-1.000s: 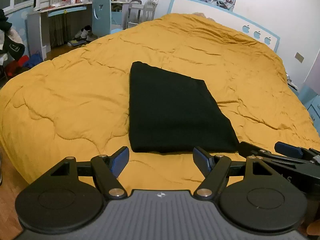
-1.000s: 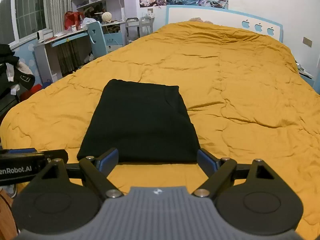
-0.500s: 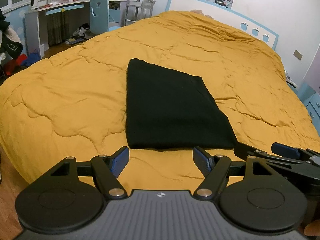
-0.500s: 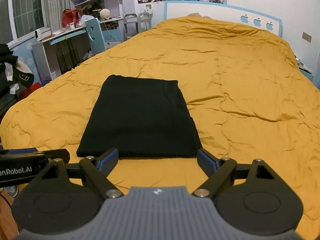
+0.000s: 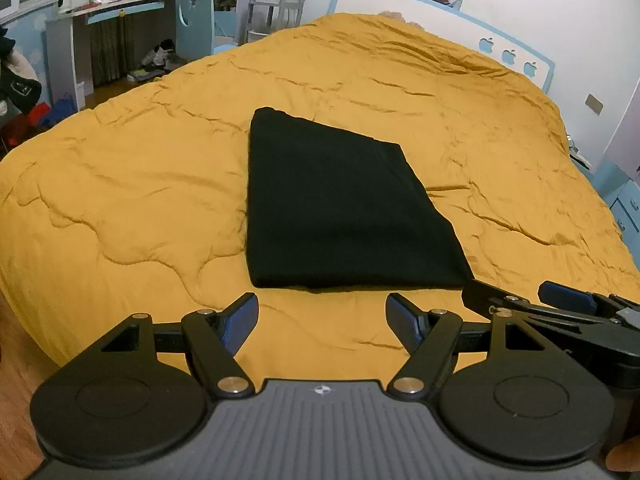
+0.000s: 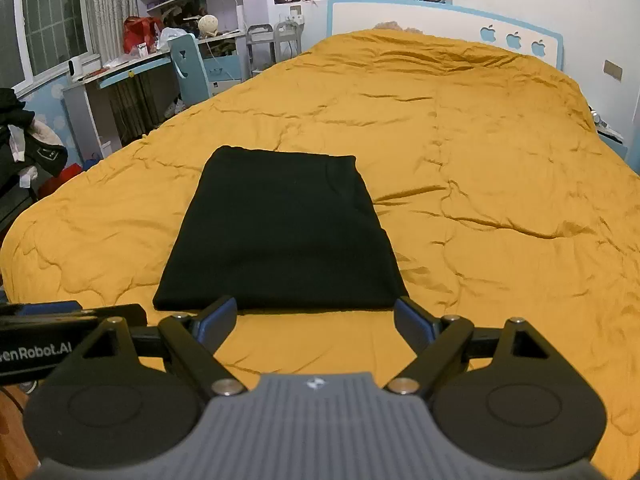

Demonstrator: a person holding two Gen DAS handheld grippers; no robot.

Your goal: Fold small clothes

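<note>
A black garment [image 5: 336,208] lies folded into a flat rectangle on the yellow quilt [image 5: 120,200]; it also shows in the right wrist view [image 6: 280,232]. My left gripper [image 5: 322,320] is open and empty, just short of the garment's near edge. My right gripper [image 6: 316,318] is open and empty, its fingertips at the garment's near edge. The right gripper shows at the right of the left wrist view [image 5: 560,304], and the left gripper at the left of the right wrist view [image 6: 60,316].
The bed's near edge drops to a wooden floor [image 5: 16,380] at the left. A desk [image 6: 120,76], a blue chair [image 6: 188,68] and shelves stand beyond the bed's left side. A white and blue headboard [image 6: 440,24] is at the far end.
Both grippers have moved slightly forward and lower toward the garment's near edge. The garment has not moved. Both grippers stay open.
</note>
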